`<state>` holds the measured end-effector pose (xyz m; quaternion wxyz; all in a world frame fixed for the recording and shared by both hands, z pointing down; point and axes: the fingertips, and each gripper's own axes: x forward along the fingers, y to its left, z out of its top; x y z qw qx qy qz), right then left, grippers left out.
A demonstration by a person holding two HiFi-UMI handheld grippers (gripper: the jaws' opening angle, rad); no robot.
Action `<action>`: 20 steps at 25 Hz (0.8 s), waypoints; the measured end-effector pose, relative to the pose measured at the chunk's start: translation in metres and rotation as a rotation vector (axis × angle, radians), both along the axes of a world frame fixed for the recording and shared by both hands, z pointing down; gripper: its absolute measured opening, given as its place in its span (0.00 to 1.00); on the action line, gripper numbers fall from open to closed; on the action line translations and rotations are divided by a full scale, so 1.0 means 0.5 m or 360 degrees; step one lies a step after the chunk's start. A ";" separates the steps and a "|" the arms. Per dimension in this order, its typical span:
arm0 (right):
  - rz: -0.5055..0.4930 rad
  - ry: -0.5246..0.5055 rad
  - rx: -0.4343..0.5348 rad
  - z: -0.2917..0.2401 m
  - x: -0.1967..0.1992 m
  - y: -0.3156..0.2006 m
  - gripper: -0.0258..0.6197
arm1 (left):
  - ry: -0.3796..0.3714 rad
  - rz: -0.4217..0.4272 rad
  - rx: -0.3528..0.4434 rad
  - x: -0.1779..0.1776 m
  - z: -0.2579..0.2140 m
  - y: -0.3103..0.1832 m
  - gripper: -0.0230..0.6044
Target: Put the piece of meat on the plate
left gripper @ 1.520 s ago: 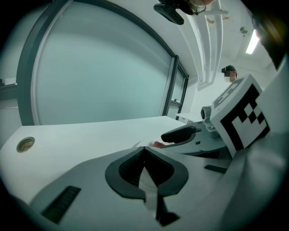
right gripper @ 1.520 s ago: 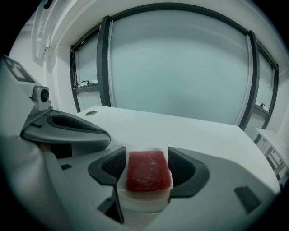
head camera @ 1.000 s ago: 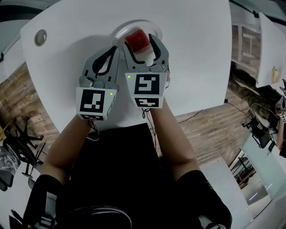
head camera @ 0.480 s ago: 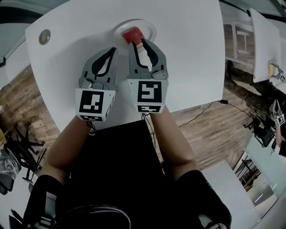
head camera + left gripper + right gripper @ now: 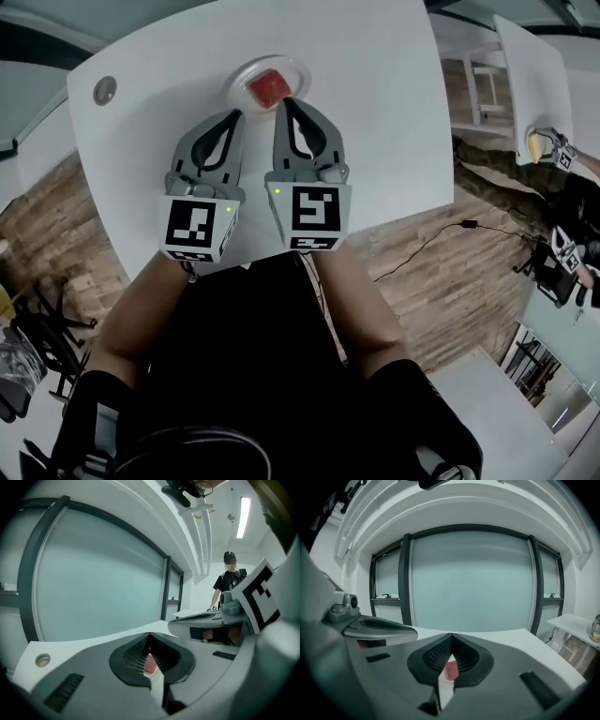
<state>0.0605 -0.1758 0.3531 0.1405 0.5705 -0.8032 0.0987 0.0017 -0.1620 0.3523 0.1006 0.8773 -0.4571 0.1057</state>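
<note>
- The right gripper's jaws have just been closing and are now meeting tip to tip, with nothing caught between them.
- The left gripper's jaws are also pressing together on nothing.
- Both grippers are hovering side by side on the person's side of the plate, with their tips pointing toward it.
- The right tip is reaching the plate's near rim, and the left is sitting just short of it.
- The piece of meat is lying in the middle of the plate, clear of both grippers.
- The plate is resting on the white table.
</note>
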 end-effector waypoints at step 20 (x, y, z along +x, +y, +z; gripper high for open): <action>-0.0067 -0.0122 0.0473 -0.240 -0.028 0.140 0.04 | 0.0100 0.0047 0.0352 0.000 -0.229 0.114 0.04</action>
